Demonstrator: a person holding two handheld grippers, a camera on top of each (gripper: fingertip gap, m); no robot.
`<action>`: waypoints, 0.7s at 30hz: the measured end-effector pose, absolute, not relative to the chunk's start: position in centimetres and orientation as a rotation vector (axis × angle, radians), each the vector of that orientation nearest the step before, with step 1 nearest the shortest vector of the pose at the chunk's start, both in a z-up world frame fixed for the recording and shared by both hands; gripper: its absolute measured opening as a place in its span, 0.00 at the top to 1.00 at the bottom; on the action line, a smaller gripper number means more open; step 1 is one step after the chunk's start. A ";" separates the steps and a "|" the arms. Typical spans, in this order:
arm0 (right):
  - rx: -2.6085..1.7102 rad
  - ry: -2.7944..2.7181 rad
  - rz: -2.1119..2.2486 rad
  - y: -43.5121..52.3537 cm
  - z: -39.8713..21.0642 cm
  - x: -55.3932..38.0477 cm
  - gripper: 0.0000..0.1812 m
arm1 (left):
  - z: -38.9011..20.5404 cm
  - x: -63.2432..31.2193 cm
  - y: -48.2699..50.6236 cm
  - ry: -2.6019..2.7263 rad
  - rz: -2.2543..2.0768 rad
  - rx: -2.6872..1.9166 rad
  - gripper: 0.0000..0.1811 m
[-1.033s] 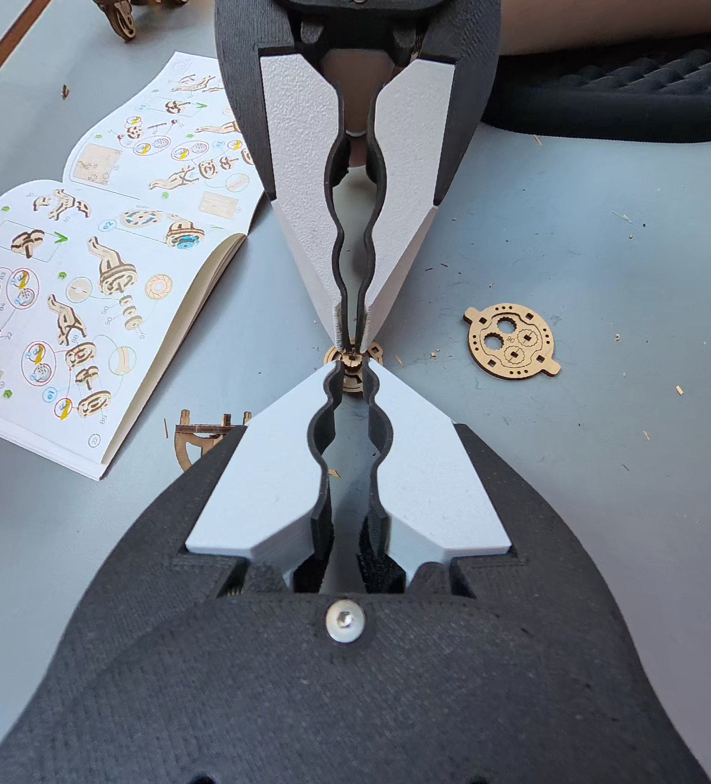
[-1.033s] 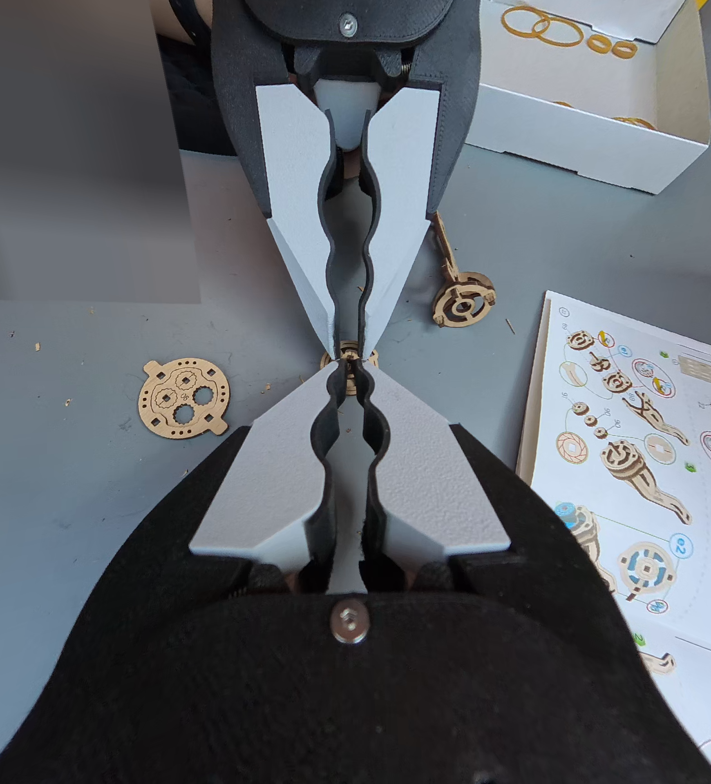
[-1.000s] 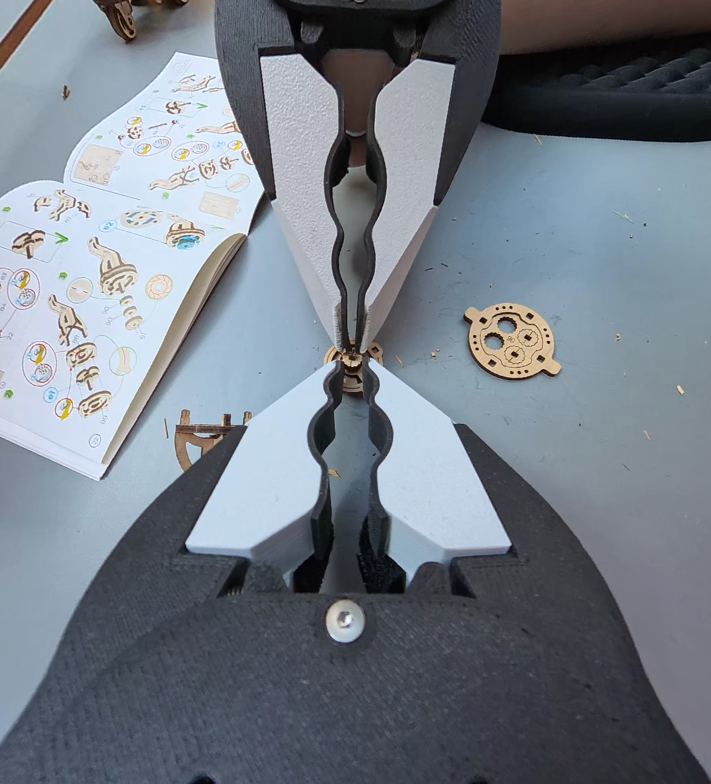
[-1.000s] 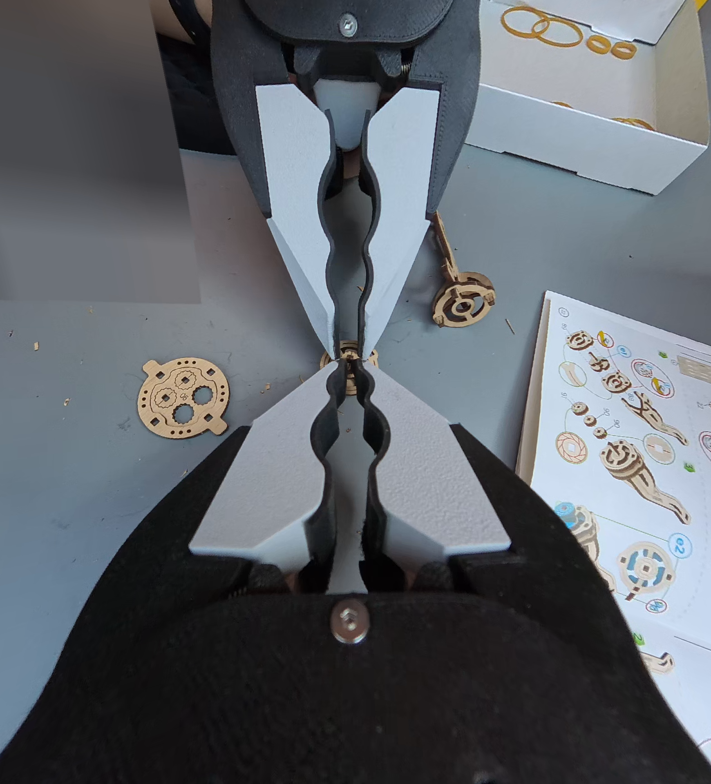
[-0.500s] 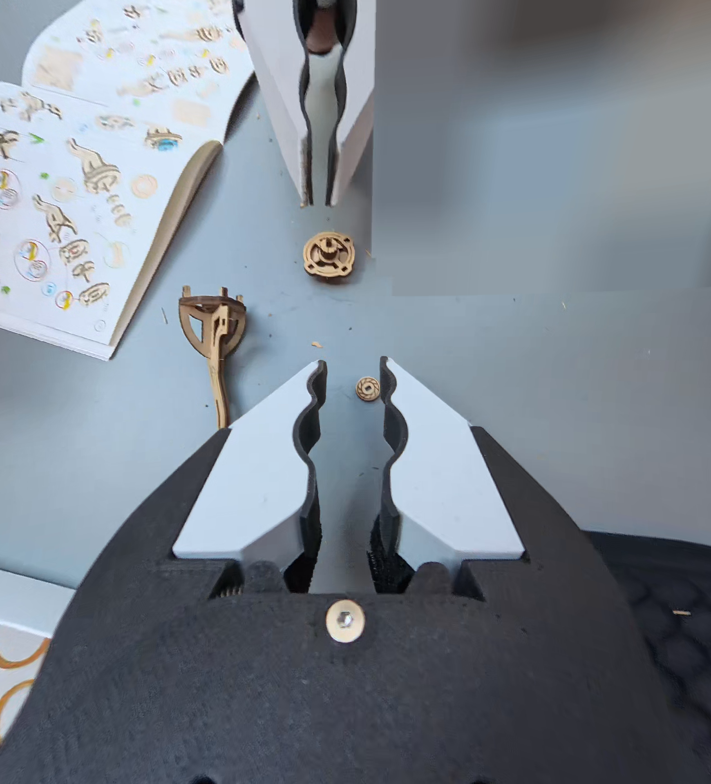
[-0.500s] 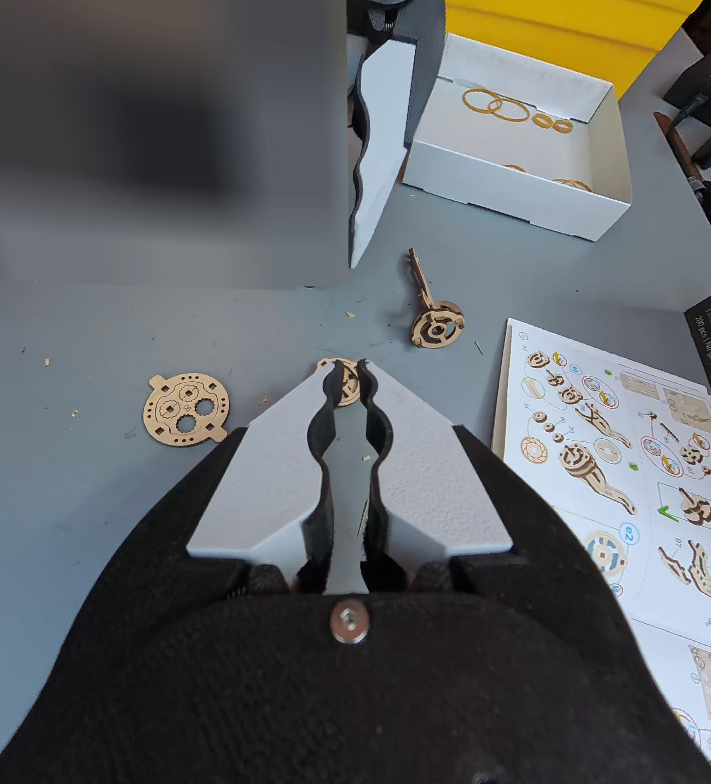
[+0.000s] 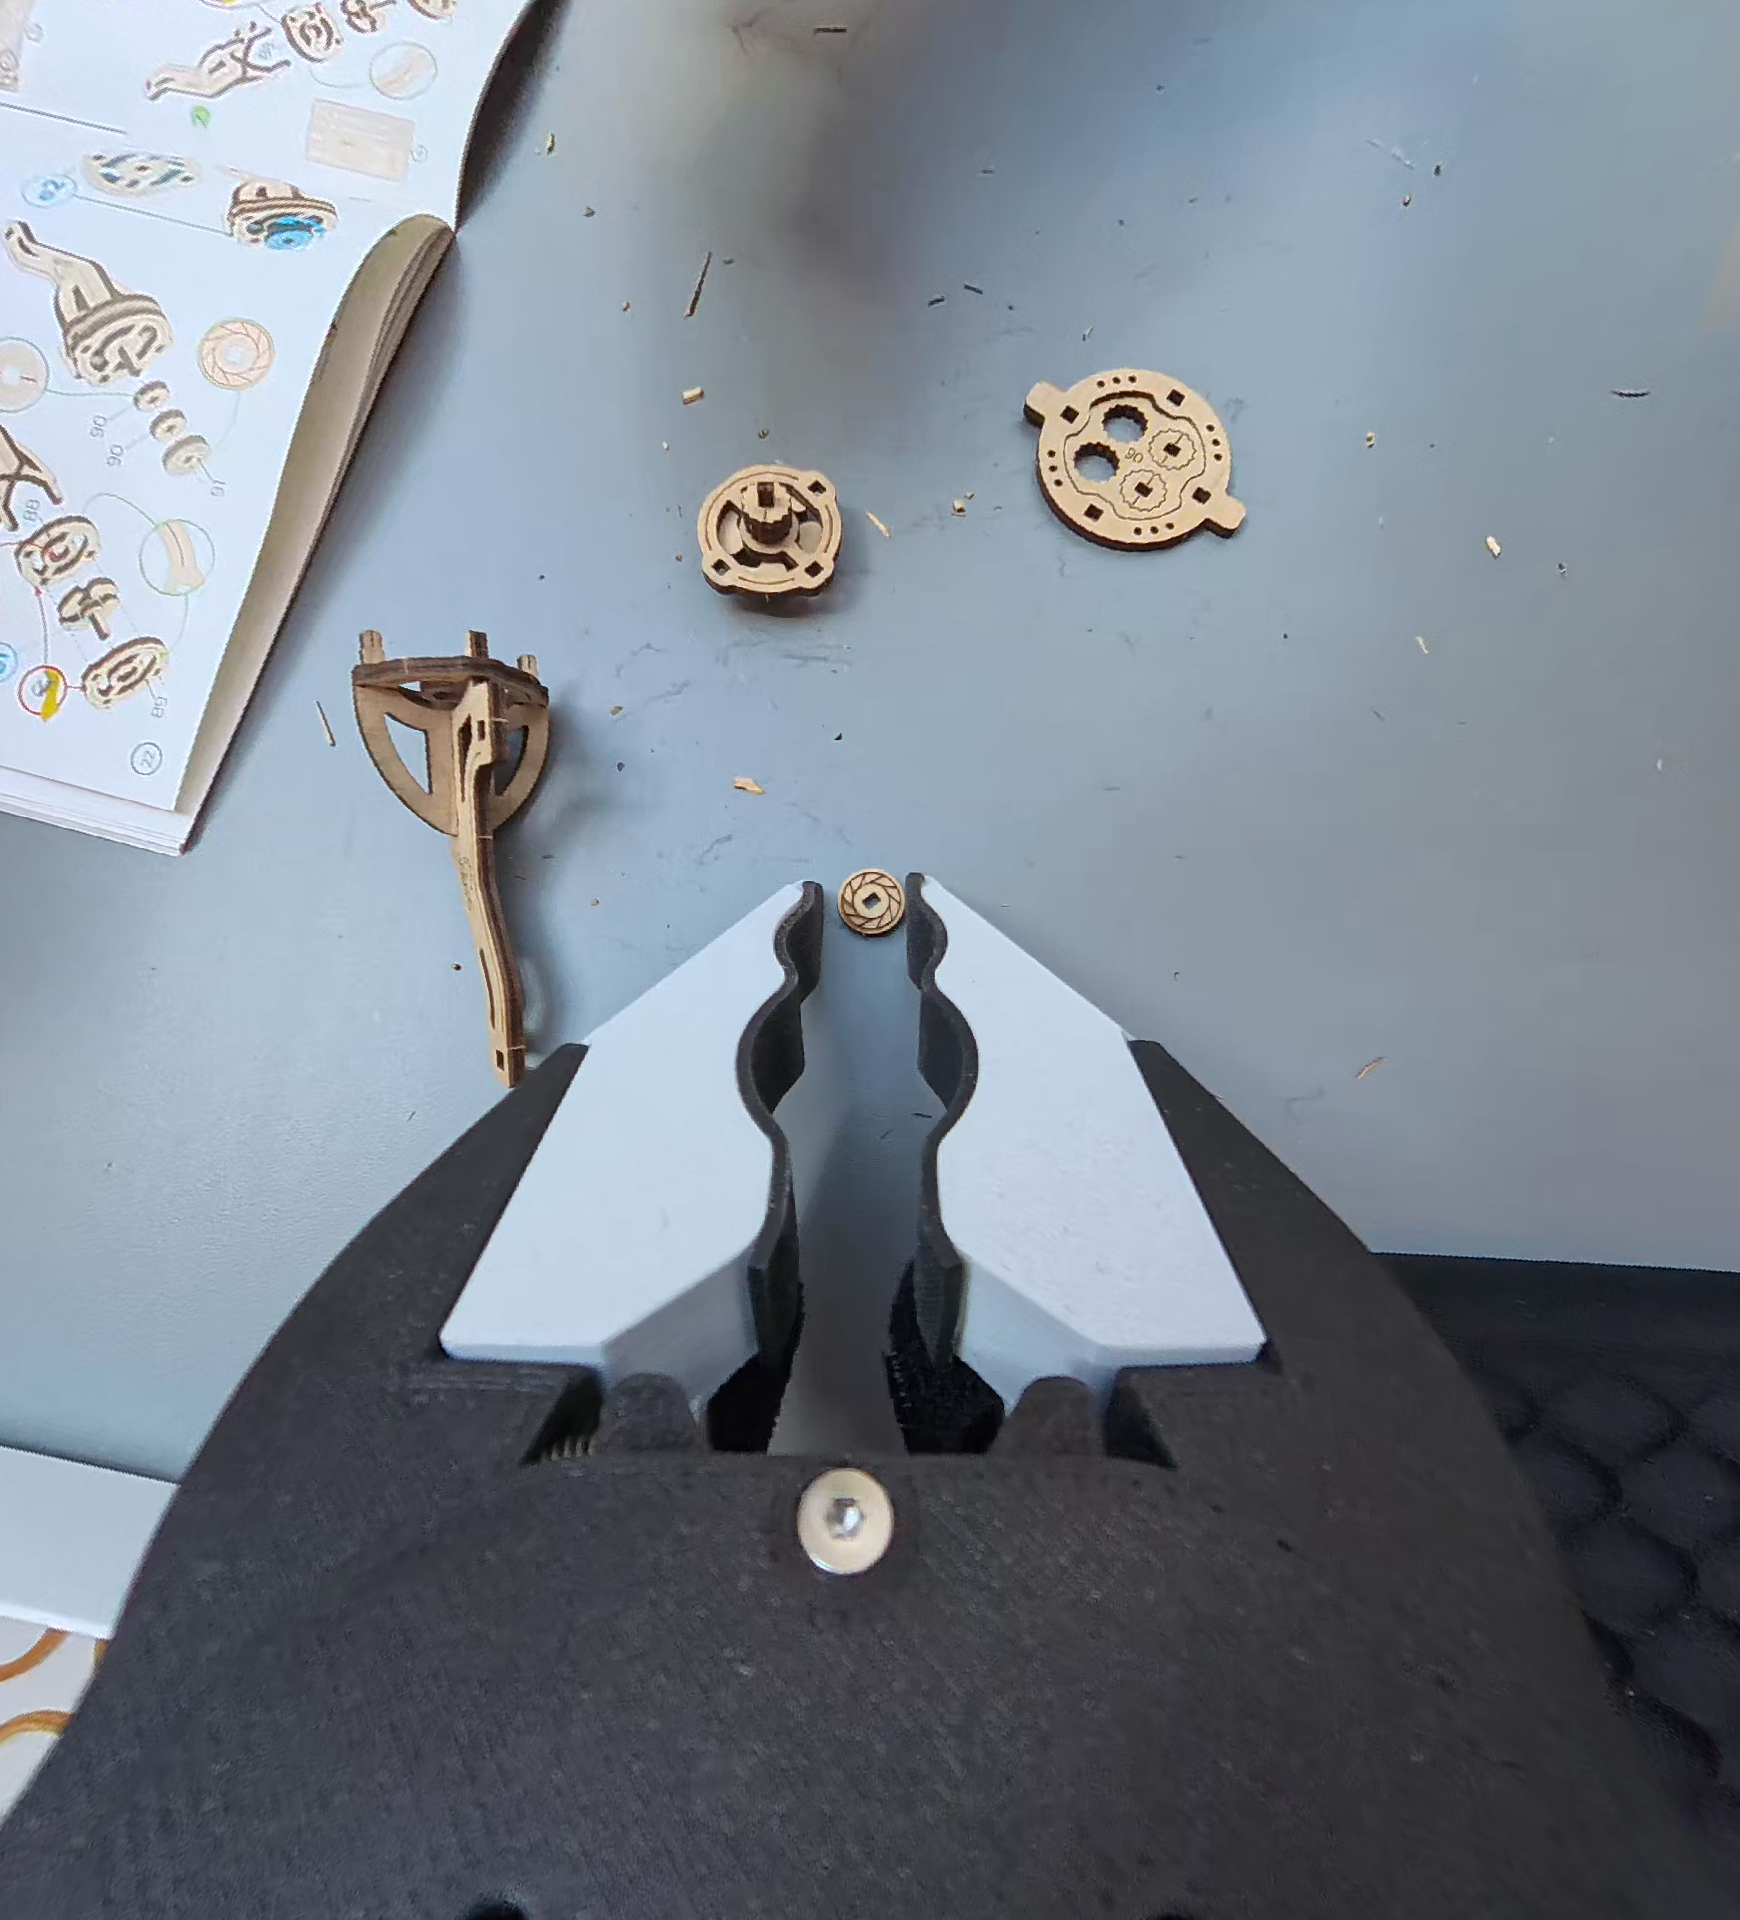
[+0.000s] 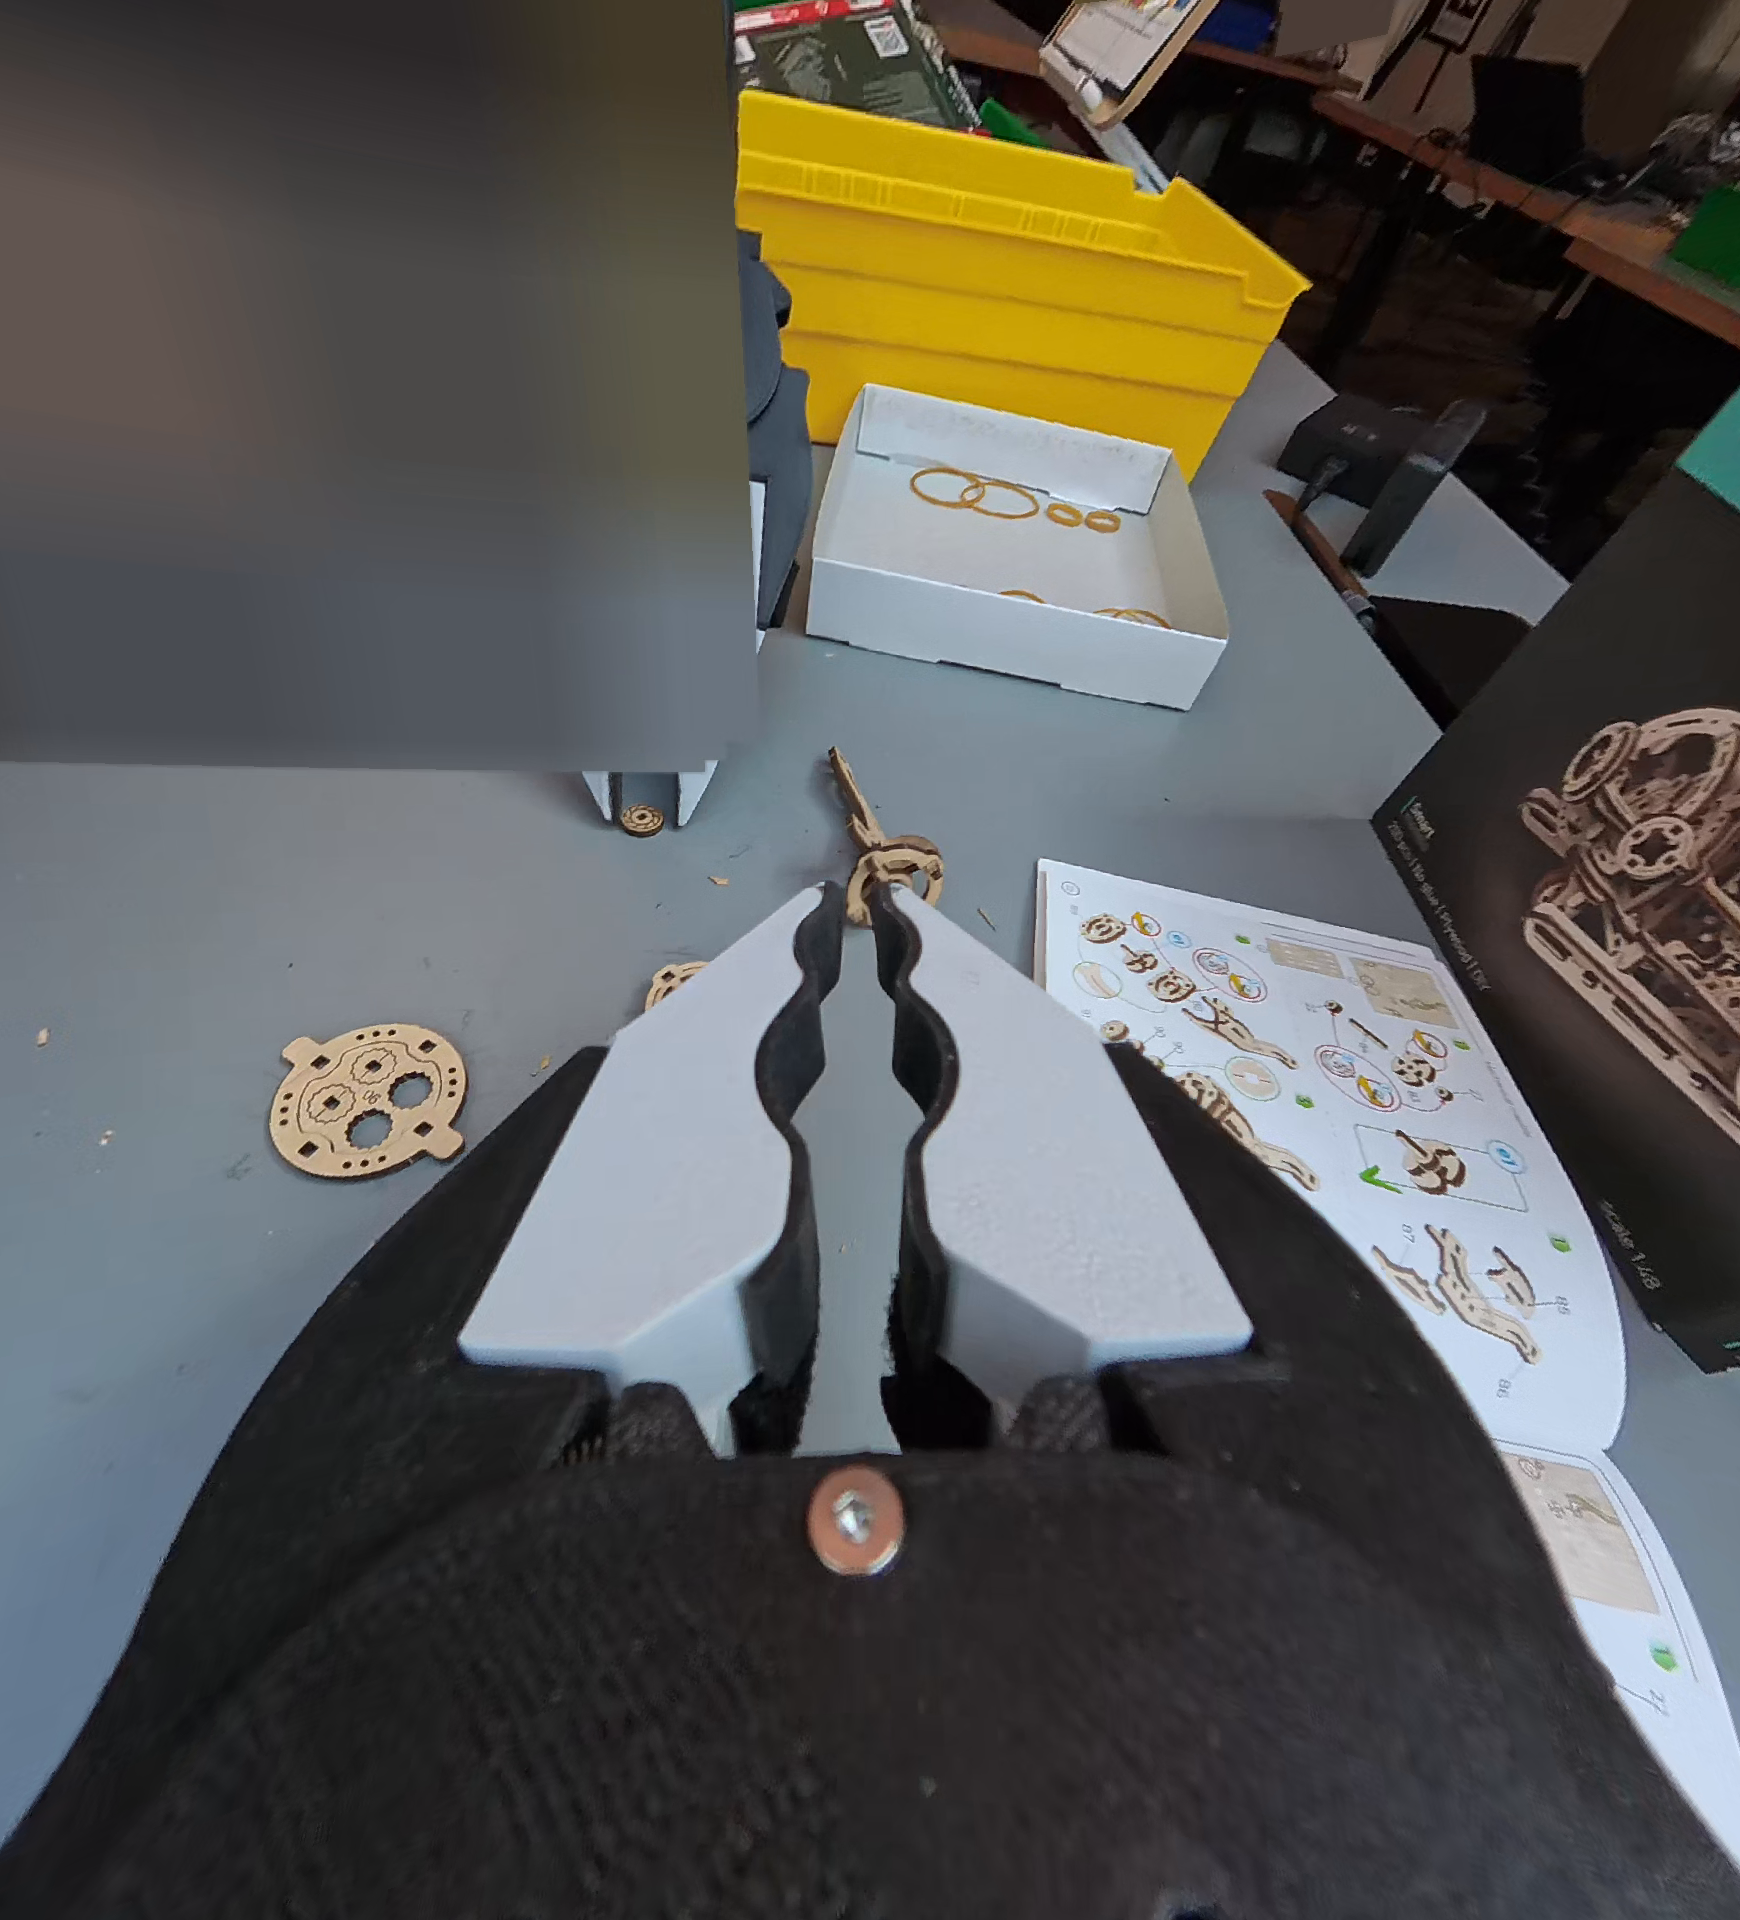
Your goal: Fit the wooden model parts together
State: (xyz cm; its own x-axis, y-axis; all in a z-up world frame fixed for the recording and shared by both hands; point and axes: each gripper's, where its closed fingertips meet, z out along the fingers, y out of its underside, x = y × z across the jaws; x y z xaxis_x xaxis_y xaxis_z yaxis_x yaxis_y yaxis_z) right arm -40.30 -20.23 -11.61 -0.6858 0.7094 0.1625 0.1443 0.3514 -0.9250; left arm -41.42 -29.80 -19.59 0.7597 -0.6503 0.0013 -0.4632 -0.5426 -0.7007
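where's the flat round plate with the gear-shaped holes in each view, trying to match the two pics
Left wrist view: flat round plate lies upper right on the grey table, right of the small ring assembly.
Right wrist view: the same plate lies at left centre, left of the right gripper.
Shared landmark: the open instruction booklet.

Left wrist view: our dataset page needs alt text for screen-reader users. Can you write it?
The open left tongs sit low over a grey table, a tiny wooden washer lying between their tips. Beyond lie a round wooden hub, a perforated wooden disc, a long-handled wooden part and an open instruction booklet.
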 end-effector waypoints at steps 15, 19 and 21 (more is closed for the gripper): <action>-0.827 -1.919 1.378 -18.3 -10.6 -41.1 0.98 | -18.3 -41.0 -28.5 0.857 -0.218 -2.142 0.94; -0.836 -1.906 1.370 -18.1 -10.5 -41.3 0.99 | -17.9 -40.6 -28.0 0.859 -0.197 -2.105 0.94; -0.843 -1.872 1.360 -17.6 -10.2 -41.4 0.98 | -17.9 -40.3 -27.9 0.856 -0.203 -2.094 0.94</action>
